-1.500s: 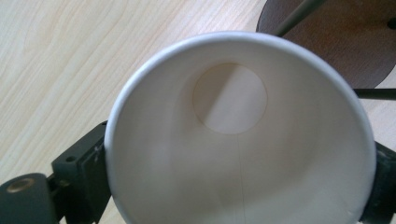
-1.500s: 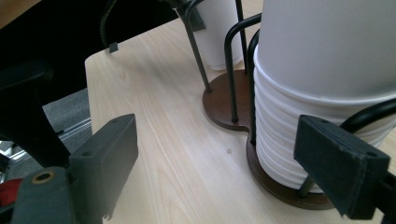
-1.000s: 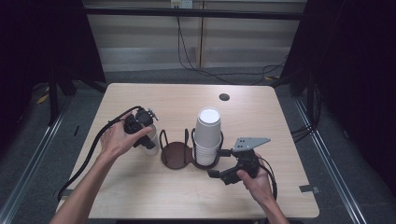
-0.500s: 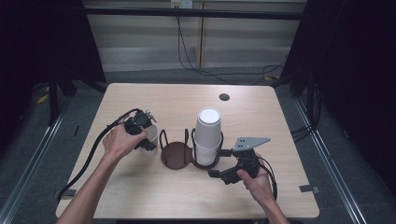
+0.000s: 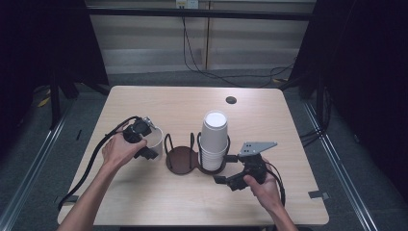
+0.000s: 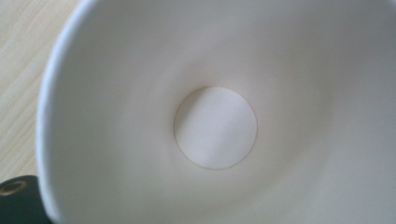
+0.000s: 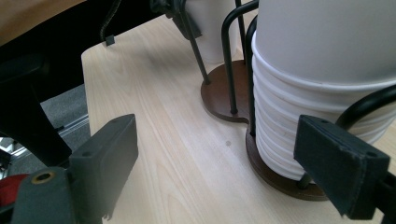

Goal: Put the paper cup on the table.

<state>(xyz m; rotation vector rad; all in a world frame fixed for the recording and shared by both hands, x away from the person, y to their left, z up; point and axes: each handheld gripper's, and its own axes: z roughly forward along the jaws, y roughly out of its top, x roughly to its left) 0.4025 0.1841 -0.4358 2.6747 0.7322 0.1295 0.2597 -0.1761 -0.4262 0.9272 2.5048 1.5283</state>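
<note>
Your single white paper cup (image 5: 155,139) is plain and empty; the left gripper view looks straight down into it, onto its round flat bottom (image 6: 215,127). Your left gripper (image 5: 143,144) sits at the cup's rim, and its jaws have just been opening; whether the pads still press on the wall I cannot tell. The cup stands on the table (image 5: 159,197), directly under and against that gripper. Your right gripper (image 5: 227,169) is released, jaws wide, holding nothing, with the stack of cups (image 5: 214,140) in the holder (image 5: 182,160) just ahead of it.
</note>
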